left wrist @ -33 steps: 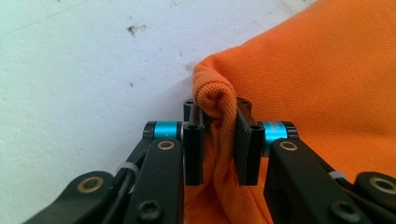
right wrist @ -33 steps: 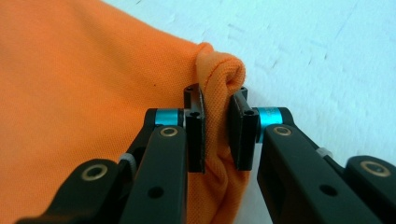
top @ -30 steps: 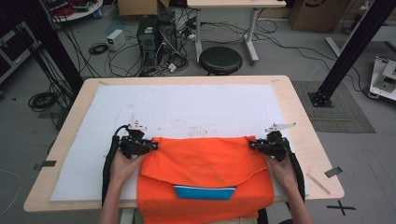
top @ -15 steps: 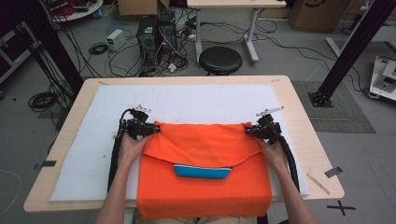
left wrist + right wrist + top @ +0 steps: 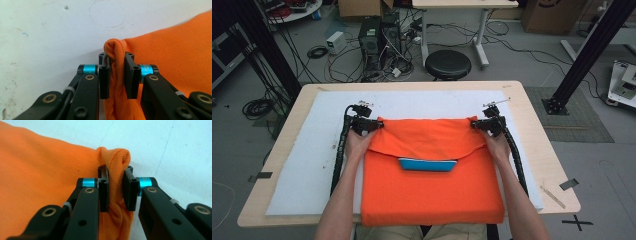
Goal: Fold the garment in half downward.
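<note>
An orange cloth point(image 5: 432, 192) lies on the white mat point(image 5: 312, 165), its far part folded over as a flap, with a blue strip point(image 5: 428, 164) showing under the flap's edge. My left gripper point(image 5: 374, 125) is shut on the flap's far left corner. In the left gripper view that bunched corner point(image 5: 117, 75) is pinched between the pads of the left gripper point(image 5: 116, 57). My right gripper point(image 5: 476, 124) is shut on the far right corner. The right gripper view shows the rolled corner point(image 5: 116, 187) squeezed between the jaws of the right gripper point(image 5: 115, 170). Both corners sit low over the mat.
The mat covers most of the wooden table point(image 5: 537, 130), with bare mat beyond and to the left of the cloth. A black stool point(image 5: 448, 64), computer boxes and cables stand on the floor past the far edge. The person's forearms flank the cloth.
Both grippers have moved away from the person toward the table's far edge, still pinching the corners. The cloth and the blue strip have slid that way with them.
</note>
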Demonstrator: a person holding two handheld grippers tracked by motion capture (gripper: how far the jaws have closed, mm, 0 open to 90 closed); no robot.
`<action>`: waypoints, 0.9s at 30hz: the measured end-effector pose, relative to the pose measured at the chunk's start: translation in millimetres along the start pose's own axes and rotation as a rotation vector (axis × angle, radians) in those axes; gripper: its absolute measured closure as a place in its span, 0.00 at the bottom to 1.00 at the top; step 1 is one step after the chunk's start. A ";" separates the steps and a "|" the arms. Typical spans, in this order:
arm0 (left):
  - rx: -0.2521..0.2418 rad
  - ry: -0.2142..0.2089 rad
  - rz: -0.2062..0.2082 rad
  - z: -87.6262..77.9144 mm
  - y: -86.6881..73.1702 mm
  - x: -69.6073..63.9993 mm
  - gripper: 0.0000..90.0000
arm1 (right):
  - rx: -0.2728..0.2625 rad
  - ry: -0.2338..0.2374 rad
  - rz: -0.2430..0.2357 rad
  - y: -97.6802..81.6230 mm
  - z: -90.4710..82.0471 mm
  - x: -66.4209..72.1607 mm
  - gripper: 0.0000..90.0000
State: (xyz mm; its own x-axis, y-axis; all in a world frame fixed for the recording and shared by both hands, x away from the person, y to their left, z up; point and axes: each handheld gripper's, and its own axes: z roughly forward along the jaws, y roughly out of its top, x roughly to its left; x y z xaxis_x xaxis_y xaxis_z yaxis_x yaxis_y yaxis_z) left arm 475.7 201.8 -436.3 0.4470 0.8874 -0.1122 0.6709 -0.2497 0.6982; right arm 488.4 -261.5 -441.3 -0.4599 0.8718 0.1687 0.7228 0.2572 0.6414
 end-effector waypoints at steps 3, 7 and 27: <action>-0.007 0.027 0.028 -8.3 -4.1 -1.8 0.67 | -0.001 -0.001 -0.004 -3.5 -5.1 -0.5 0.70; -0.141 0.013 0.042 -32.7 -16.4 -8.1 0.56 | -0.120 0.060 0.082 -19.7 -32.4 -6.3 0.48; -0.220 -0.072 0.117 -73.0 -94.1 -35.5 0.51 | -0.246 0.090 -0.021 -101.1 -74.0 33.0 0.44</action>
State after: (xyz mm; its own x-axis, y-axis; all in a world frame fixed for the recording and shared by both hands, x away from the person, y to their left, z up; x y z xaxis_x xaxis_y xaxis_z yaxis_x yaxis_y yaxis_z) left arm 353.5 222.1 -446.4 0.5604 0.8256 -0.0660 0.4709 -0.2521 0.8454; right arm 362.0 -289.6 -445.2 -0.5256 0.8239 0.2120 0.5706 0.1565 0.8062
